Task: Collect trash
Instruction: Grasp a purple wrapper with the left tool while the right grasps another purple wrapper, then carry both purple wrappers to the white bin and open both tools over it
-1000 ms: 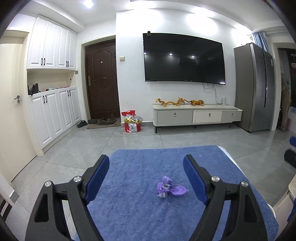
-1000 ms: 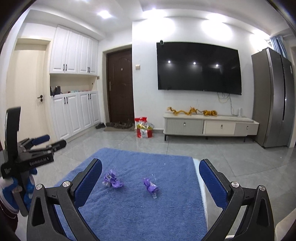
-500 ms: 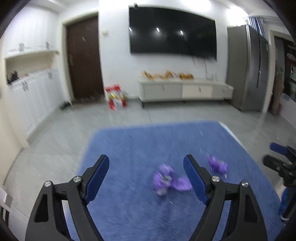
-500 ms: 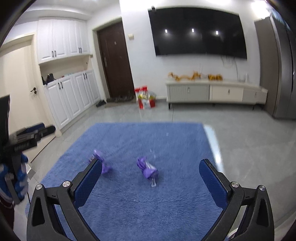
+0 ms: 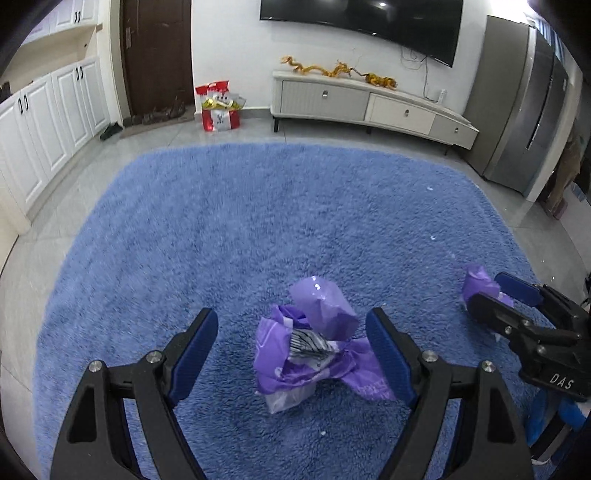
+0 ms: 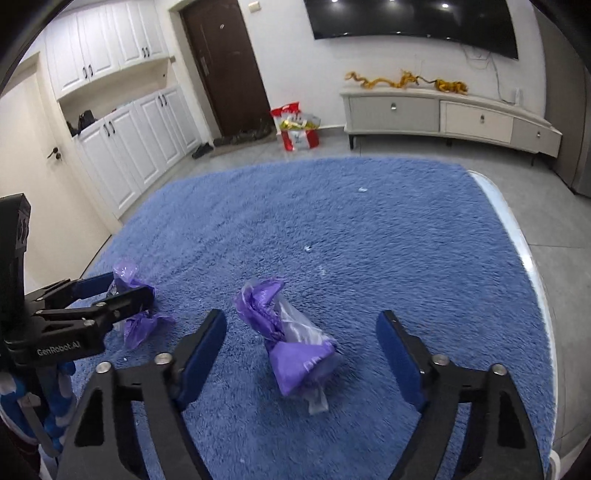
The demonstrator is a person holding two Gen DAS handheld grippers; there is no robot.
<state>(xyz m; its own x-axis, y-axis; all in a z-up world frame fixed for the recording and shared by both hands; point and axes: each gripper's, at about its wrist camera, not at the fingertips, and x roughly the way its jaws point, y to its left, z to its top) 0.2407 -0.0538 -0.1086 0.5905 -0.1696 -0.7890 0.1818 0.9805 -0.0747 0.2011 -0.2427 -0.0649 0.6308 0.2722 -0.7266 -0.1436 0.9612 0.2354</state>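
At the far left, white cabinets (image 6: 122, 122) line the wall beside a dark brown door (image 6: 225, 66), with a red and white bag (image 6: 297, 127) on the grey tiled floor (image 5: 44, 229) near it. A shaggy blue rug (image 5: 258, 229) covers the surface that carries the trash; whether it lies on the floor or on a low tabletop cannot be told, though a pale rim shows along its right edge in the right wrist view. The left gripper (image 5: 291, 350) points down at the rug with its blue-padded fingers (image 5: 192, 350) spread wide, and a crumpled purple plastic wrapper (image 5: 314, 343) with a striped scrap in its middle lies on the rug between them, close to the right finger; the wrapper rests on the rug and is not lifted. In the right wrist view this same gripper (image 6: 122, 291) shows at the left edge, straddling that wrapper (image 6: 140, 325). Further right, the right gripper (image 6: 301, 350) also tilts down over the rug, and its fingers (image 6: 397, 354) are closing but stand clear of a second purple wrapper (image 6: 295, 343), part clear film, which lies on the rug between them with gaps on both sides. In the left wrist view that gripper (image 5: 495, 291) appears at the right edge around the second wrapper (image 5: 478, 282). Behind, a low white TV cabinet (image 5: 369, 105) bears golden dragon ornaments (image 5: 336, 70) under a wall television (image 5: 362, 22), and a grey refrigerator (image 5: 524, 110) stands at the far right.
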